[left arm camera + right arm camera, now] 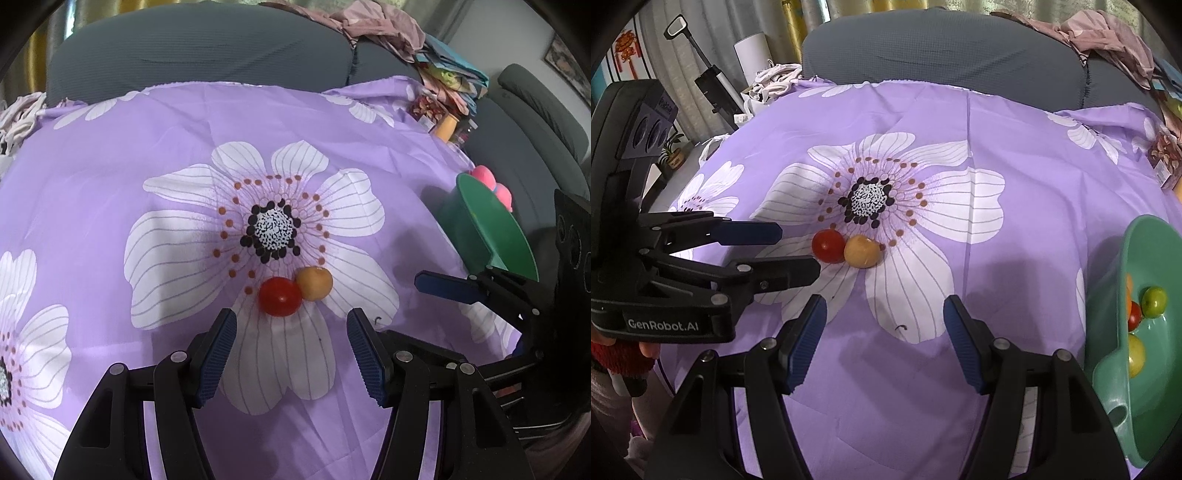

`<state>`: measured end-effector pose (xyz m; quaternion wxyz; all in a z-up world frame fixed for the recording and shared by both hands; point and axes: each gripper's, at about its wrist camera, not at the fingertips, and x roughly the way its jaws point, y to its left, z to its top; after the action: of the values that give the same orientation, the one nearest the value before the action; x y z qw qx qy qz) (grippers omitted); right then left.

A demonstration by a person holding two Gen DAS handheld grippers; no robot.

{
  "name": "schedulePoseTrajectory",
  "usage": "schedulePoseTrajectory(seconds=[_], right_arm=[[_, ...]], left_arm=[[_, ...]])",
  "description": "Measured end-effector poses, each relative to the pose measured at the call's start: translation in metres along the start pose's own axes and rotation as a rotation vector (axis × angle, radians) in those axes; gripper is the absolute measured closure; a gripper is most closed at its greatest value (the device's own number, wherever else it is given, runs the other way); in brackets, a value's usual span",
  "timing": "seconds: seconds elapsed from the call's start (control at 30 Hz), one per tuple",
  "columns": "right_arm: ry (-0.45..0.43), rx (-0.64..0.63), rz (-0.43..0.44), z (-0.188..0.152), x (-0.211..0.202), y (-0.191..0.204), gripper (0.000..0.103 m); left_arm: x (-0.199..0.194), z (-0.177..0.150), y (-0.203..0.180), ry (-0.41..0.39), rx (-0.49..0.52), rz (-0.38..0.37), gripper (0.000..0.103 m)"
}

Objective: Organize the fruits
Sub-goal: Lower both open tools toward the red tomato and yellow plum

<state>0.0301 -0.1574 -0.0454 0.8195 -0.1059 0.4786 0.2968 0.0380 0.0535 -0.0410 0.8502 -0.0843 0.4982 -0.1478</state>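
Note:
A small red fruit point(279, 297) and a yellow-orange fruit point(314, 283) lie touching on the purple flowered cloth point(147, 147). My left gripper point(291, 332) hangs open just short of them, with nothing between its pads. In the right wrist view the red fruit point(829, 246) and the yellow-orange fruit point(862, 252) lie ahead and left of my right gripper point(884, 332), which is open and holds nothing. There the left gripper point(799, 253) reaches in from the left, its tips beside the red fruit. A green bowl point(1145, 258) at the right holds a green fruit point(1154, 302), a red one and a yellow one.
A grey sofa back point(203, 48) runs behind the cloth, with clothes point(384, 26) piled on it. Packets and a small bottle point(445, 127) sit at the cloth's far right. Pink objects point(484, 175) show behind the green bowl point(491, 229). A vacuum point(709, 81) stands at far left.

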Motion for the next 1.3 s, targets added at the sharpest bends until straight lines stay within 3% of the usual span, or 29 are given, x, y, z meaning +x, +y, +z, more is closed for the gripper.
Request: schedulePoseTrajectory(seconds=[0.43,0.77,1.3], right_arm=[[0.011,0.000,-0.045,0.003,-0.001,0.000,0.037],[0.026,0.005,-0.122,0.000,-0.008,0.002,0.037],[0.051,-0.009,-0.170,0.005,-0.004,0.006,0.037]], left_arm=[[-0.003,0.003,-0.005,-0.017,0.079,0.028,0.041],[0.000,0.003,-0.005,-0.040,0.118,-0.027,0.041],[-0.006,0.005,0.006,-0.089,0.121,-0.068,0.041]])
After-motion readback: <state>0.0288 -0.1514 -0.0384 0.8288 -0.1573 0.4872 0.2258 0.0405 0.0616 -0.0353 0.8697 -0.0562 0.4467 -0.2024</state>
